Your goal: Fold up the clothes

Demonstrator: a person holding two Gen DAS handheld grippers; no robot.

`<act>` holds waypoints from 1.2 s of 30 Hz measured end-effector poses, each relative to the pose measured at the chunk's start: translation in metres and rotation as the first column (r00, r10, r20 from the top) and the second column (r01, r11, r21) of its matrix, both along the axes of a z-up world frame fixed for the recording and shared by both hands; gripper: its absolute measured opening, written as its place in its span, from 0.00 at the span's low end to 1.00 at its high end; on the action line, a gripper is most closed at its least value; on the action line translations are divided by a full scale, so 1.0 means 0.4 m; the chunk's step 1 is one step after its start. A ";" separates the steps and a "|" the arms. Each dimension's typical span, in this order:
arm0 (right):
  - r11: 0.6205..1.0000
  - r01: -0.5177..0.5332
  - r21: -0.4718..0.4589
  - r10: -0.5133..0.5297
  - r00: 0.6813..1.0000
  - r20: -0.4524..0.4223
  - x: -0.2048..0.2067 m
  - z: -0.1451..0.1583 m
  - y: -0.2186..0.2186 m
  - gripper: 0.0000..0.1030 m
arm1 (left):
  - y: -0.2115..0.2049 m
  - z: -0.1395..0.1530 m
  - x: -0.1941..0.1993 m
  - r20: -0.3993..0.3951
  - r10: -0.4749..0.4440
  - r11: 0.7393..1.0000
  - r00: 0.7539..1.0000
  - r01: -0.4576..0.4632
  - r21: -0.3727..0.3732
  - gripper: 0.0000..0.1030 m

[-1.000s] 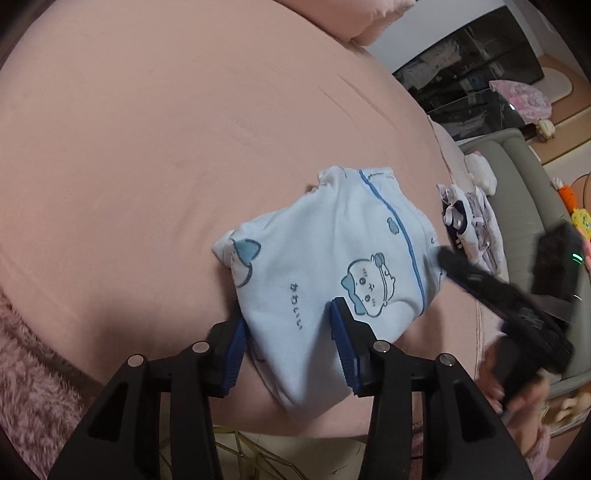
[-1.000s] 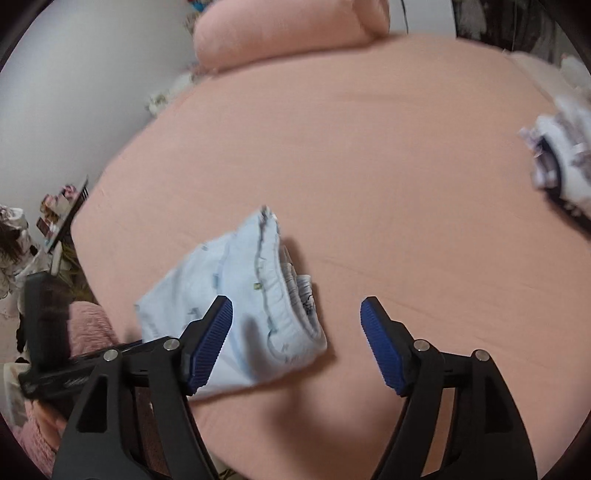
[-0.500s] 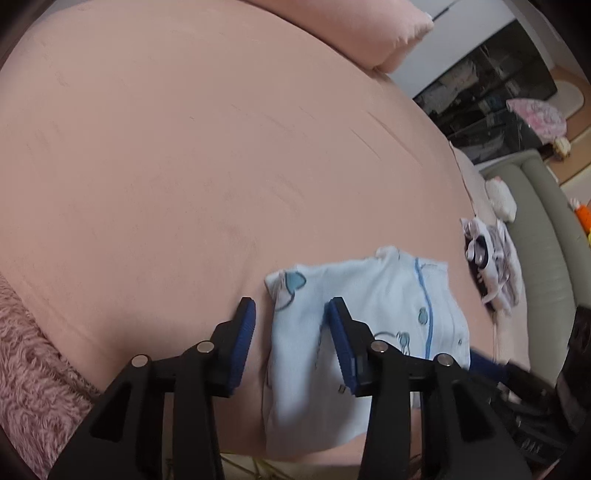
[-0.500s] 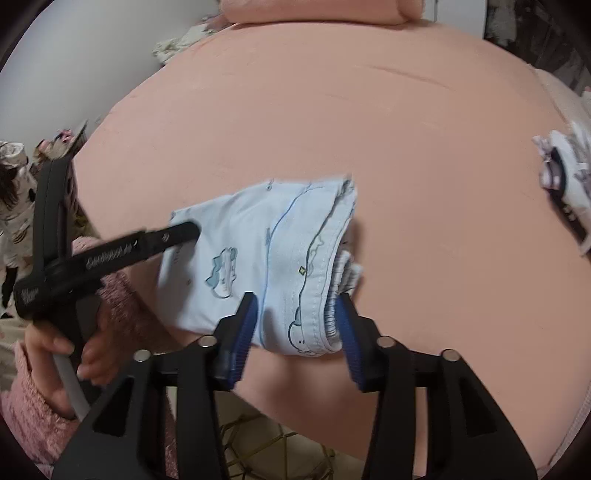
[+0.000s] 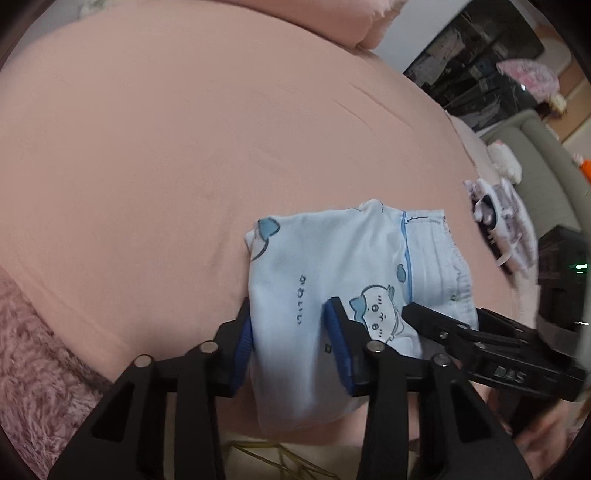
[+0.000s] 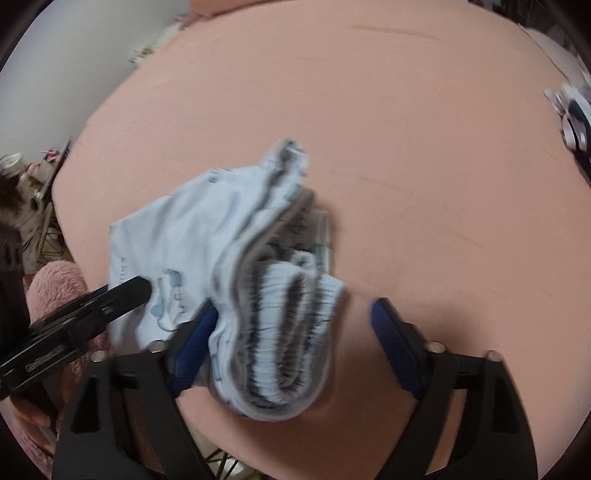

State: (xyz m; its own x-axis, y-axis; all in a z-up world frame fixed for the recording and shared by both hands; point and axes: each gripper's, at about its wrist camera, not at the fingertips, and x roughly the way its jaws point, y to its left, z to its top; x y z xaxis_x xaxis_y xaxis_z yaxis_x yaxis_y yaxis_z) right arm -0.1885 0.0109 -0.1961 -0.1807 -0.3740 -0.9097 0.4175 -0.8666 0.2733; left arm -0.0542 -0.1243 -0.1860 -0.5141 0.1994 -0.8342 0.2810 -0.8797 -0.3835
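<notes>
A light blue folded garment with cartoon prints lies near the front edge of the pink bed. My left gripper straddles its near left part. The jaws are closing, and flat, unpinched cloth lies between the pads. My right gripper hangs over the bunched waistband end. Its jaws are also closing: the left pad touches the cloth and the right pad stands clear of it. The right gripper also shows over the garment's right side in the left wrist view. The left gripper reaches in at the left of the right wrist view.
A white garment with dark print lies at the bed's right side. A pink pillow is at the far end. Fuzzy pink fabric lies at the lower left. A grey sofa and dark shelves stand beyond.
The left gripper has slid from the garment's left edge further onto it. The right gripper has moved over the waistband end, which now looks bunched and blurred.
</notes>
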 end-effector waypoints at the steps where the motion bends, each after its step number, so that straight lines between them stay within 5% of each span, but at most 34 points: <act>1: 1.000 -0.011 -0.016 0.011 1.000 0.008 0.008 0.008 -0.011 0.49 | 0.004 0.002 0.000 -0.002 -0.004 1.000 1.000 0.004 -0.011 0.34; 5: 1.000 -0.024 0.018 0.023 1.000 0.005 0.027 0.025 -0.050 0.47 | -0.009 0.012 0.009 -0.004 -0.017 1.000 1.000 0.017 -0.014 0.30; 10: 0.999 0.009 0.039 -0.009 1.000 -0.015 0.022 -0.005 -0.105 0.67 | -0.032 -0.002 0.014 0.025 -0.004 1.000 1.000 0.004 0.020 0.36; 14: 0.996 -0.009 0.091 0.016 0.997 -0.077 0.042 -0.004 -0.165 0.68 | -0.024 -0.009 0.018 0.037 -0.018 1.000 0.999 0.018 -0.002 0.37; 20: 0.997 0.016 0.074 -0.009 0.996 -0.089 0.078 0.035 -0.214 0.42 | -0.021 0.011 0.033 0.000 -0.030 0.999 1.000 0.030 -0.018 0.28; 28: 0.993 0.115 0.029 -0.112 0.991 -0.074 0.185 0.095 -0.205 0.40 | -0.010 0.033 0.031 -0.057 -0.086 0.996 0.995 0.087 0.016 0.27; 36: 0.977 0.209 0.041 -0.206 0.976 -0.065 0.208 0.058 -0.206 0.47 | 0.022 0.008 0.025 -0.025 -0.166 0.983 0.986 0.168 0.078 0.39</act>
State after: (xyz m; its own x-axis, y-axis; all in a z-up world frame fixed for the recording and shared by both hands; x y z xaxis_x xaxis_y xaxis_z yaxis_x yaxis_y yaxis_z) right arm -0.1053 -0.0717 -0.1727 -0.3047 -0.2795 -0.9105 0.2418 -0.9474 0.2099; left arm -0.0443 -0.1156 -0.1828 -0.4834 0.3493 -0.8027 0.1248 -0.8801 -0.4581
